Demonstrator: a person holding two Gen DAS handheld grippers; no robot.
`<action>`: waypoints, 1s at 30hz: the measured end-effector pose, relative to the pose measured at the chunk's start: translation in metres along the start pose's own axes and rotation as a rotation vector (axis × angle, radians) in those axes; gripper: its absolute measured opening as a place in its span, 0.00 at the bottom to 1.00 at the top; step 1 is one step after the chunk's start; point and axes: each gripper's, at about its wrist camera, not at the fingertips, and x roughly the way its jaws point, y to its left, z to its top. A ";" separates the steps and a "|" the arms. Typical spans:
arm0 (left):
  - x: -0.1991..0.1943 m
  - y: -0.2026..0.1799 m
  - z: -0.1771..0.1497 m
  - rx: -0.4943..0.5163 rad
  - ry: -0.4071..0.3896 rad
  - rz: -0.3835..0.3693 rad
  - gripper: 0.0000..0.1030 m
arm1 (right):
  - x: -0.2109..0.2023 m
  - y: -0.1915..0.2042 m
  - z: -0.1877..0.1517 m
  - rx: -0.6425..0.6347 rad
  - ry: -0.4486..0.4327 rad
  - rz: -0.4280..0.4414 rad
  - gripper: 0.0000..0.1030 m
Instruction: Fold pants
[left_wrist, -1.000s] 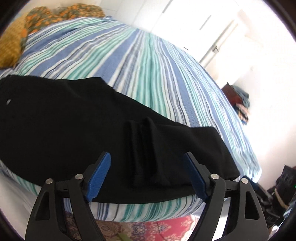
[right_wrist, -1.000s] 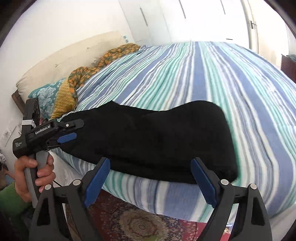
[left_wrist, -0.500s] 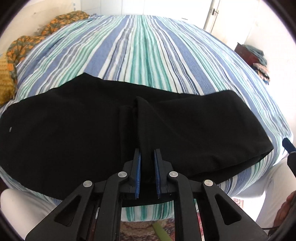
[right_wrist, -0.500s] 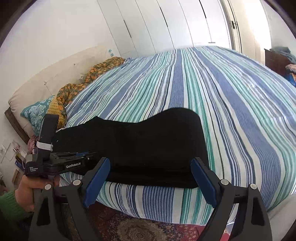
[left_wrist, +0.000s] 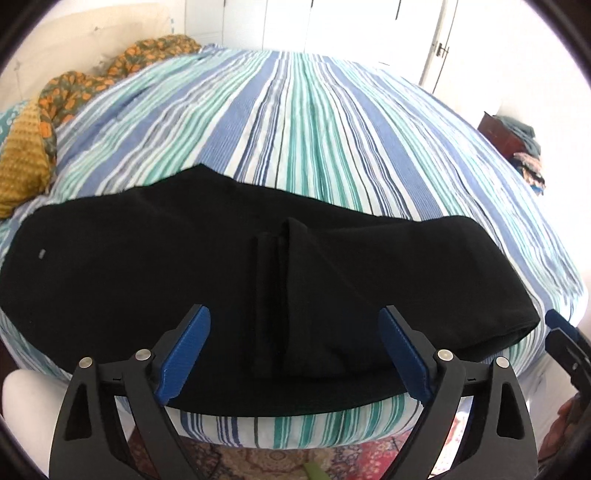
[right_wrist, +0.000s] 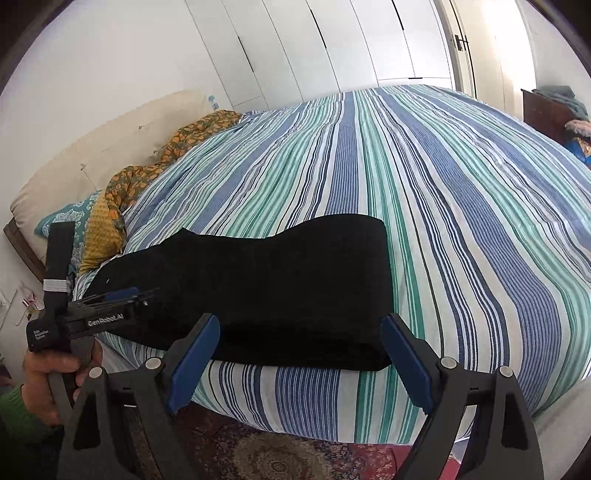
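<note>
**Black pants laid folded along the near edge of a striped bed, both tongs held clear**

A large bed is seen, covered by a cover striped in blue, teal and white. It fills most of both wrist views. Behind it, white cupboard doors are shown along the wall. At the head of the bed, a cream headboard is seen, with an orange-patterned cloth and a mustard knitted cushion bunched beside it.

The black pants are laid flat across the near edge of the bed, stretched from left to right. A narrow raised fold is seen near their middle, running toward the bed's edge. In the right wrist view the pants are shown as a dark, thick, folded shape, with the right end squared off.

Below the bed's edge, a red patterned rug is seen on the floor.

The left gripper is held over the near hem of the pants; its jaws are opening, and the blue pads are set wide apart, the raised fold lying beyond and between them, ungripped. The right gripper is held wide open before the right end of the pants, with nothing gripped. In the right view, the left tool is held by a hand in a green sleeve.
</note>
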 end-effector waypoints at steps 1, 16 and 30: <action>0.011 0.002 0.004 -0.012 0.049 -0.011 0.90 | 0.001 0.000 0.000 0.003 0.002 0.003 0.86; -0.003 0.001 0.020 0.012 -0.008 0.012 0.07 | 0.001 -0.002 0.000 0.014 0.004 -0.001 0.86; 0.030 0.030 -0.002 0.029 0.037 0.027 0.10 | 0.000 -0.026 0.068 0.083 -0.061 0.064 0.86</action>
